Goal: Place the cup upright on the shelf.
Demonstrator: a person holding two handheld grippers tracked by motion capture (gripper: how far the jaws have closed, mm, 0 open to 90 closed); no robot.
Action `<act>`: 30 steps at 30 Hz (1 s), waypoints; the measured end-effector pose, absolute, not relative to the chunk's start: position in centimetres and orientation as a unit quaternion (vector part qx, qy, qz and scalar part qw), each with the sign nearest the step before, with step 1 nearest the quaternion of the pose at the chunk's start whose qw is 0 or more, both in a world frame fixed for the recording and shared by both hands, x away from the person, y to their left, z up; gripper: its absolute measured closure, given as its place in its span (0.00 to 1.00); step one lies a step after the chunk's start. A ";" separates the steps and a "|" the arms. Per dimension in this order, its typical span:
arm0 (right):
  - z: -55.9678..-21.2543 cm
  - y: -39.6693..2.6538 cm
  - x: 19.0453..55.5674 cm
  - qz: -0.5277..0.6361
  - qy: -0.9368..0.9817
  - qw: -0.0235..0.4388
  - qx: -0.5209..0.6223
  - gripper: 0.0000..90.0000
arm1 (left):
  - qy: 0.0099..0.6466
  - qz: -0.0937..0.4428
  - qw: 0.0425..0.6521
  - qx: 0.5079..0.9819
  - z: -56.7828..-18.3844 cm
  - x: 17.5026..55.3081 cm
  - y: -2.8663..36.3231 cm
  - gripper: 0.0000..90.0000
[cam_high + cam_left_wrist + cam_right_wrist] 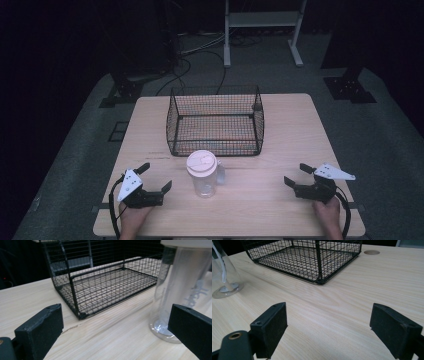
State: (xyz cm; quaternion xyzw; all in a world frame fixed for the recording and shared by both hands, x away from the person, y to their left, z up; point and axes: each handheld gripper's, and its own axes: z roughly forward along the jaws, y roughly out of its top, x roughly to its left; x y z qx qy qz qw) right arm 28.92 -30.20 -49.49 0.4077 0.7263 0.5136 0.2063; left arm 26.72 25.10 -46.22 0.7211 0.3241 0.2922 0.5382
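A clear plastic bottle (204,176) with a white lid stands upright on the wooden table (280,150), just in front of a black wire basket (216,120). The basket holds nothing. My left gripper (155,176) rests open at the front left, a short way left of the bottle; in the left gripper view the bottle (180,290) stands just beyond the right jaw, and the basket (105,282) is ahead. My right gripper (298,174) lies open at the front right, well apart from the bottle (223,272), with the basket (307,257) ahead.
A round hole (371,252) is cut in the tabletop beyond the basket's corner. Behind the table, cables (200,50) run over the grey floor, and a white frame (262,25) and dark stands rise there.
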 end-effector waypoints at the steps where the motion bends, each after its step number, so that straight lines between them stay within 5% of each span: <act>1: -49.5 -30.2 28.9 0.514 0.726 0.206 0.408 0.15 | 0.322 0.291 0.539 0.722 -46.2 26.7 25.0 0.00; 30: -49.5 -30.1 29.0 0.511 0.729 0.208 0.406 0.15 | 0.246 0.213 0.546 0.772 -44.0 26.2 22.0 0.00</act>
